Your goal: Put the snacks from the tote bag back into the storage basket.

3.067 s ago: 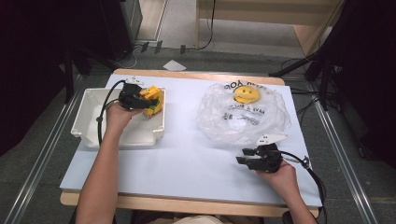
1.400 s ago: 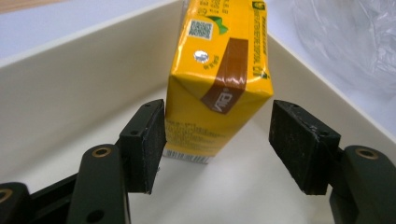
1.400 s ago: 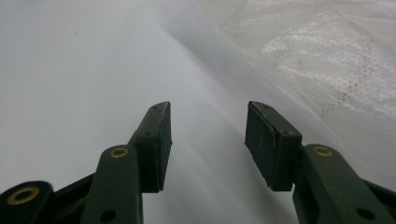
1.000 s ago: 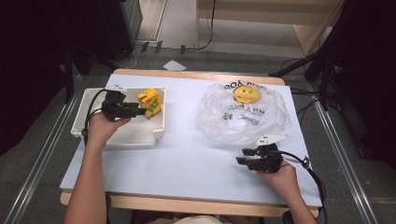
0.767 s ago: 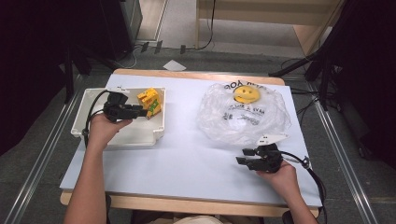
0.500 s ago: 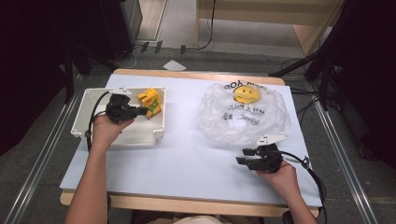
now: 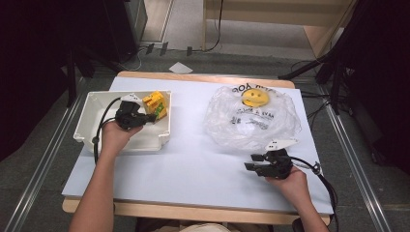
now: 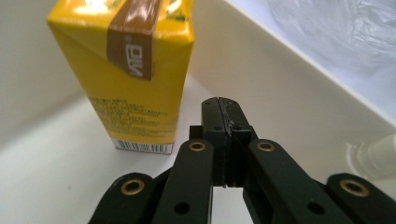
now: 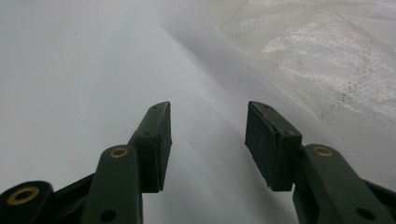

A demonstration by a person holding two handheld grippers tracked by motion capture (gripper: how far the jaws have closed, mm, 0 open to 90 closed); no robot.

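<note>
Your left hand-held gripper (image 7: 153, 117) sits inside the white bin (image 7: 92, 108) at the far left of the surface (image 7: 193, 159), its jaws pressed fully together with nothing between them; they have just been closing. The clear plastic bag (image 7: 251, 121) with the yellow smiley lies at the far right. Your right hand-held gripper (image 7: 247, 166) rests at the near right, just short of that bag, jaws parted and empty. The yellow carton (image 8: 135, 70) stands upright in the bin's far right corner, just beside and left of your closed left jaws, not gripped.
</note>
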